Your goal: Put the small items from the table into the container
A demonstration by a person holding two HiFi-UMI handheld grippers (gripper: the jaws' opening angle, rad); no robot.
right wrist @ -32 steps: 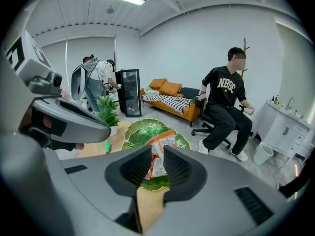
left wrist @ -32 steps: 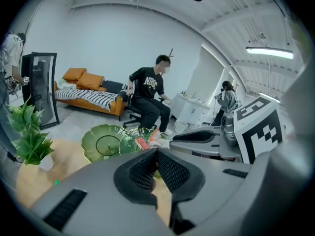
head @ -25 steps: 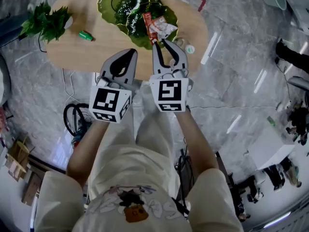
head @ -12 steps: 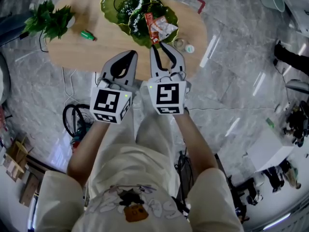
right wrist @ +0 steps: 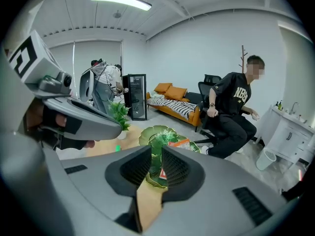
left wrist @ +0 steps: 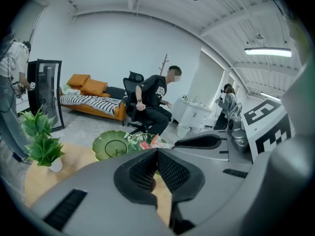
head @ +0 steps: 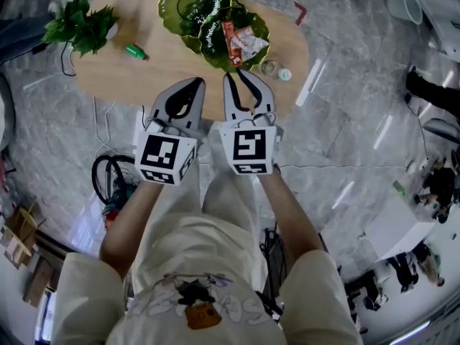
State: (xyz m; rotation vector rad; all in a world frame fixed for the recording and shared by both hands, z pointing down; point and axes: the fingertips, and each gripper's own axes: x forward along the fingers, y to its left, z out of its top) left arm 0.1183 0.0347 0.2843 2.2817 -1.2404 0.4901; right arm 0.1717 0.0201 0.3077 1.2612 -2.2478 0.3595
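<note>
Two green leaf-shaped dishes (head: 185, 2) stand at the far side of the oval wooden table (head: 115, 77); red and clear snack packets (head: 243, 43) lie in the nearer dish. A small green item (head: 134, 51) lies on the table's left part. A clear little cup (head: 269, 67) and a small round cap (head: 284, 73) sit at the right edge. My left gripper (head: 195, 82) hovers over the near edge, shut and empty. My right gripper (head: 238, 73) is just short of the packets, open by a narrow gap with nothing in it; the dish (right wrist: 158, 132) shows through that gap.
A potted plant (head: 80, 24) stands at the table's left end. A red object (head: 300, 8) lies on the floor beyond the table. Coiled cables (head: 111, 178) lie on the floor at the left. A person sits on an office chair (right wrist: 231, 112) behind the table.
Both grippers have risen a little and drawn back from the dish toward me. The right gripper's tips were at the packets and now stand short of them. Jaws unchanged.
</note>
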